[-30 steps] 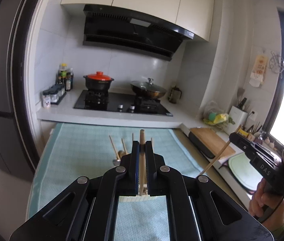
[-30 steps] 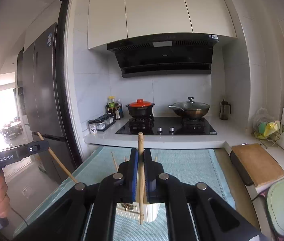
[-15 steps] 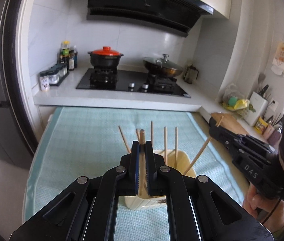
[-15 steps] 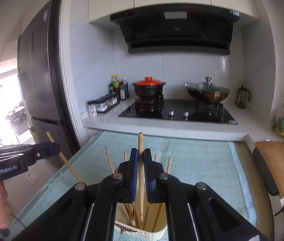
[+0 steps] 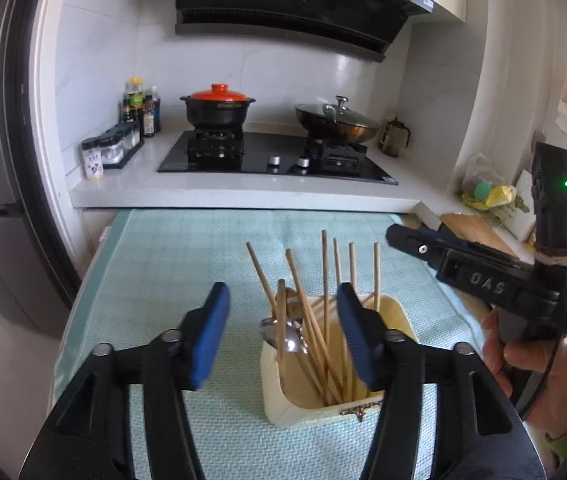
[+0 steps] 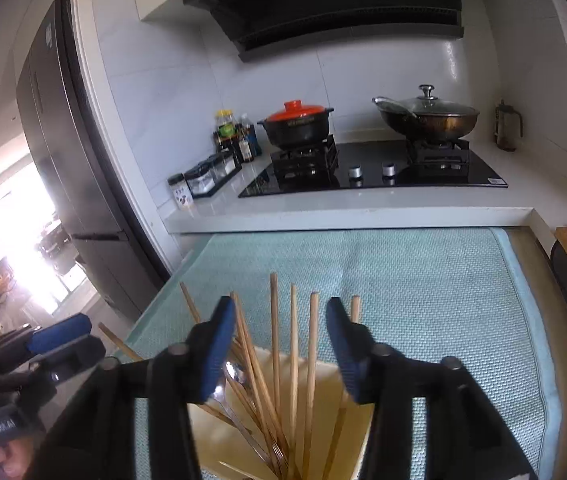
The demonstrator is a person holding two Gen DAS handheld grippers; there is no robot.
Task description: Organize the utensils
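Both claws (image 5: 283, 332) (image 6: 279, 352) gape above chopsticks (image 5: 325, 312) filling the cream holder (image 5: 395, 316).

pale wooden chopsticks (image 5: 325, 292) stand in a cream plastic holder (image 5: 303, 412) with a shiny silver metal spoon (image 5: 283, 340). the woven mat (image 5: 171, 264) is pale teal with a fine check. the black-armed left gripper (image 5: 283, 336) and the black-armed right gripper (image 6: 279, 354) have blue pads (image 5: 207, 340). a black clay pot (image 5: 217, 114) wears an orange-red lid.
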